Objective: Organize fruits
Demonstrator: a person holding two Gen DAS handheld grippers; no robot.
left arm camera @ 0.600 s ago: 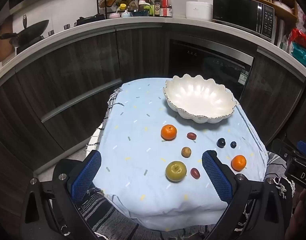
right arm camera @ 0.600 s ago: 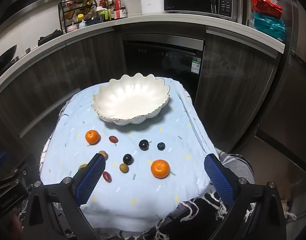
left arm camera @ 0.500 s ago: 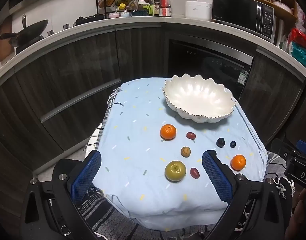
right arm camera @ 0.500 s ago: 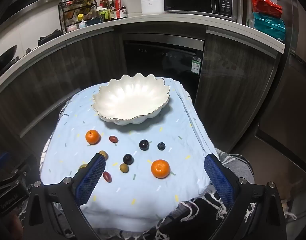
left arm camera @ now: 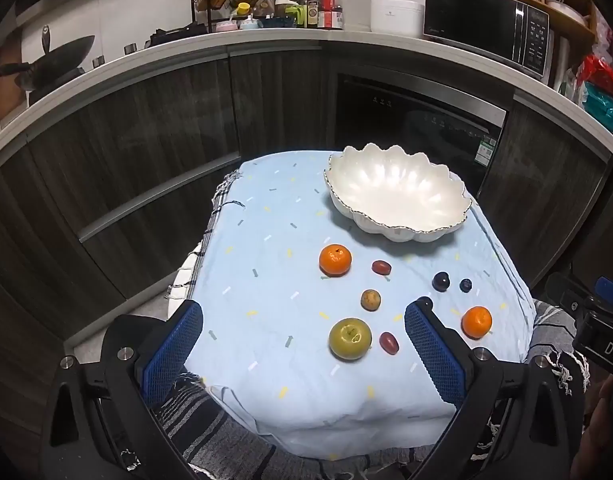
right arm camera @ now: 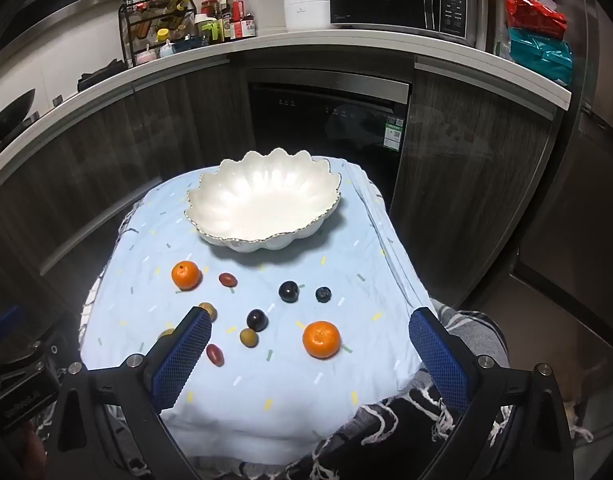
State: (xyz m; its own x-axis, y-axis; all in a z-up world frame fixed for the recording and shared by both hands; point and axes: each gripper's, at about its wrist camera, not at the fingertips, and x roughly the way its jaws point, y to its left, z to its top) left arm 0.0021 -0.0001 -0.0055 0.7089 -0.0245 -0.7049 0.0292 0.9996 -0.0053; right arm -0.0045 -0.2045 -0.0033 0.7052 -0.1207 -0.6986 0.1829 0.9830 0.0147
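Nothing much has changed in the last half second: we see the fruit lying where it lay before, and the bowl (right arm camera: 262, 204) is as empty as it was. Both views have barely shifted, so we read this as a pause before the first pick, with the whole sorting still ahead.

Our left gripper (left arm camera: 302, 320) hangs over the near edge of the cloth (left arm camera: 266, 248), jaws spread wide with nothing between the pads. Ahead of it lie the apple (left arm camera: 349, 338) and a red grape (left arm camera: 388, 343). Our right gripper (right arm camera: 308, 328) is spread just as wide and empty too, over the near right part of the cloth, with one orange (right arm camera: 321, 339) straight ahead of it.

The bowl sits at the far edge, toward the right corner. A second orange (right arm camera: 185, 275) and another red grape (right arm camera: 227, 279) lie just before it on the left; a plum (right arm camera: 288, 291) and a blueberry (right arm camera: 323, 294) lie to their right. A second plum (right arm camera: 257, 319) and an olive-green fruit (right arm camera: 248, 337) sit mid-cloth.

We judge the near orange the easiest start for the right side, the apple for the left.
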